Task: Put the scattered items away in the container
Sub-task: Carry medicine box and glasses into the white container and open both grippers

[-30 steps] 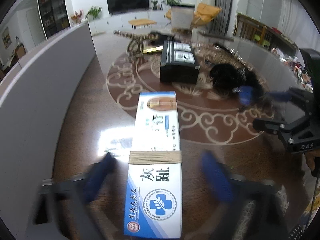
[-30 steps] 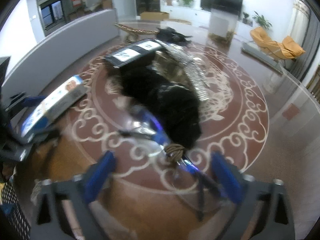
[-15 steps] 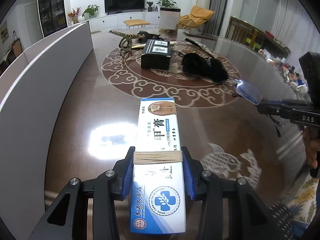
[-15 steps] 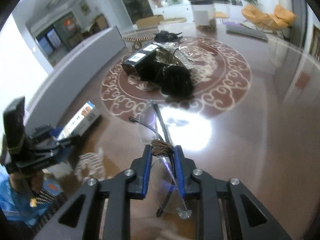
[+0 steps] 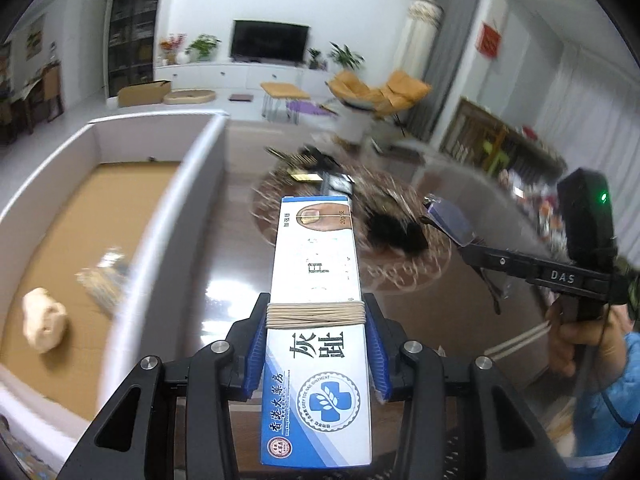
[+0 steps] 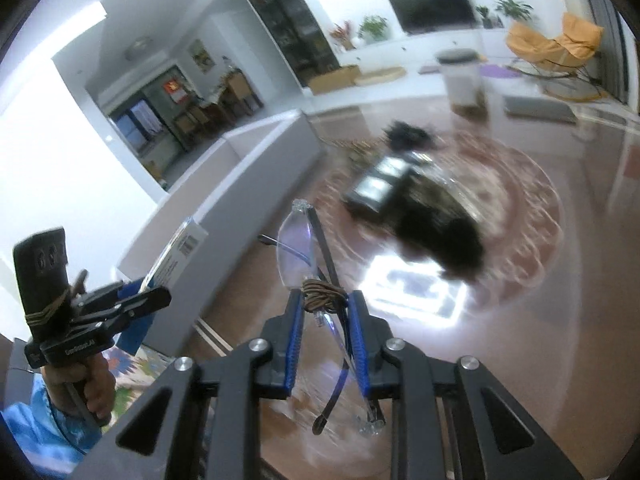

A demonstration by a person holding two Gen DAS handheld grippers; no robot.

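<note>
"GREY TOE NAIL OINTMENT" box [image 5: 318,344] in left gripper [image 5: 318,354]; "DAS" on right gripper [image 5: 496,258]

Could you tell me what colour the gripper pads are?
Blue pads, clearest in the left wrist view.

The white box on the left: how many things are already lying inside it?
2 in the white box: a beige lump near its front, and a blurred packet beside the right wall. The near corner is hidden.

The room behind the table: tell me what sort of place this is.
Most likely a home living room: a wall-mounted television above a low white cabinet, an orange lounge chair, and potted plants.
</note>
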